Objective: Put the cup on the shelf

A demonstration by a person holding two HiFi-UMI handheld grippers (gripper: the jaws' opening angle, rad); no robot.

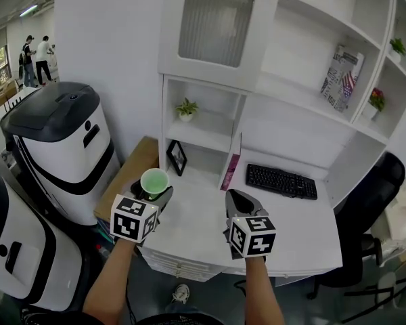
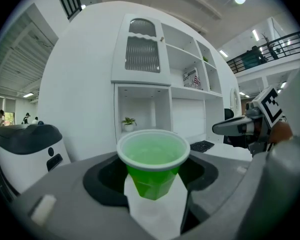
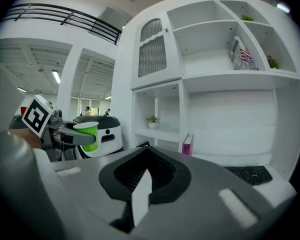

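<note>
Cup: we see a green cup (image 2: 153, 166) held upright with its mouth up, in front of the shelf unit (image 1: 213, 128) and apart from it, level with the unit's left column.
Left gripper (image 1: 151, 193): the jaws are clamped on the cup's lower body, and the white rim stands above them.
Right gripper (image 1: 235, 196): the jaws are pressed together with nothing between them. It hovers in front of the shelf unit, level with its middle upright.
Bench (image 1: 203, 232): white, running out from the foot of the shelf unit.
Plant (image 1: 186, 109): 1 small potted plant on the unit's low left shelf.
Frame (image 1: 176, 157): dark, leaning in the unit's compartment below the plant.
Book (image 1: 231, 171): pink, upright against the unit's middle upright.
Keyboard (image 1: 281, 181): black, on the bench under the unit's wide right bay.
Cup contents: the inside looks pale green; we cannot tell whether it holds anything.
</note>
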